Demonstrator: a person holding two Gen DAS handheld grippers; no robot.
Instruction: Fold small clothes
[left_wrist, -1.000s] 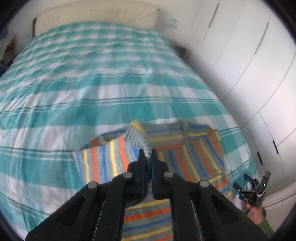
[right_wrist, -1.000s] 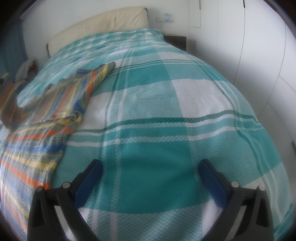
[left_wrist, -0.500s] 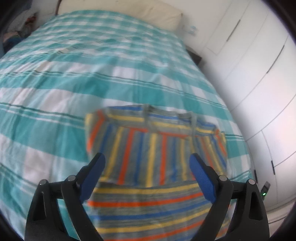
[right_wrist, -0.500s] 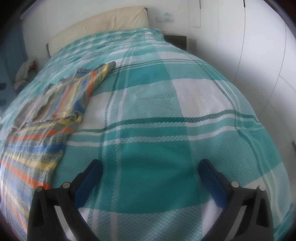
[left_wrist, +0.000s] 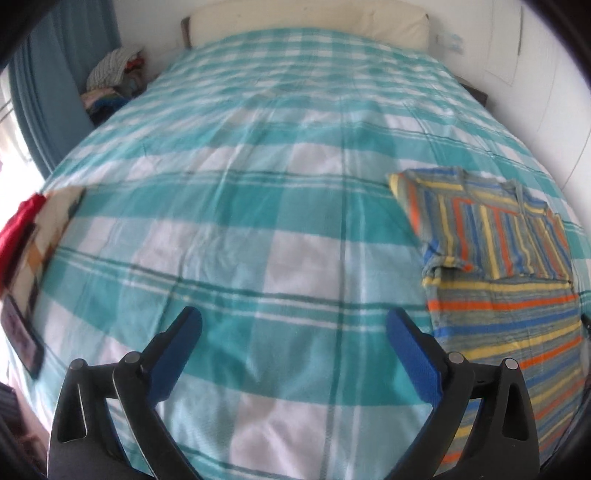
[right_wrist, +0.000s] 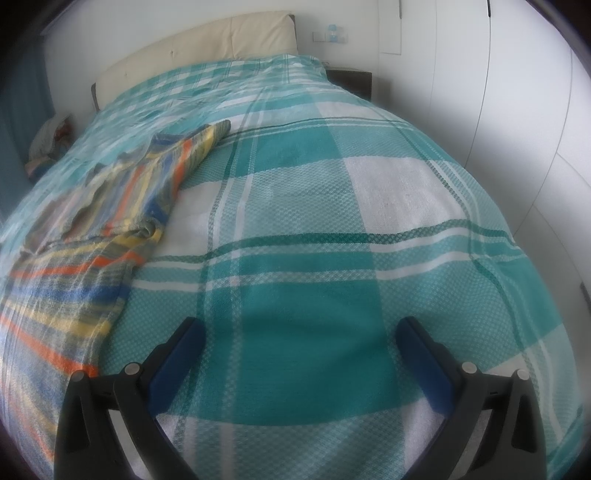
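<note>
A striped garment (left_wrist: 495, 280) in grey, orange, yellow and blue lies on the teal checked bed (left_wrist: 258, 206), at the right of the left wrist view. Its upper part is folded down over the lower part. My left gripper (left_wrist: 293, 332) is open and empty, over bare bedspread to the left of the garment. In the right wrist view the same garment (right_wrist: 107, 229) lies at the left. My right gripper (right_wrist: 295, 339) is open and empty over the bedspread (right_wrist: 332, 229), to the right of the garment.
A pile of clothes (left_wrist: 110, 85) sits beside the bed at the far left. A red and patterned cloth (left_wrist: 26, 236) and a dark flat object (left_wrist: 22, 339) lie at the bed's left edge. White wardrobe doors (right_wrist: 498, 92) run along the right. The headboard (right_wrist: 192, 55) is at the far end.
My left gripper let go of the garment's folded edge, opened, and swung left away from it. The garment now lies folded over itself. The right gripper has stayed put.
</note>
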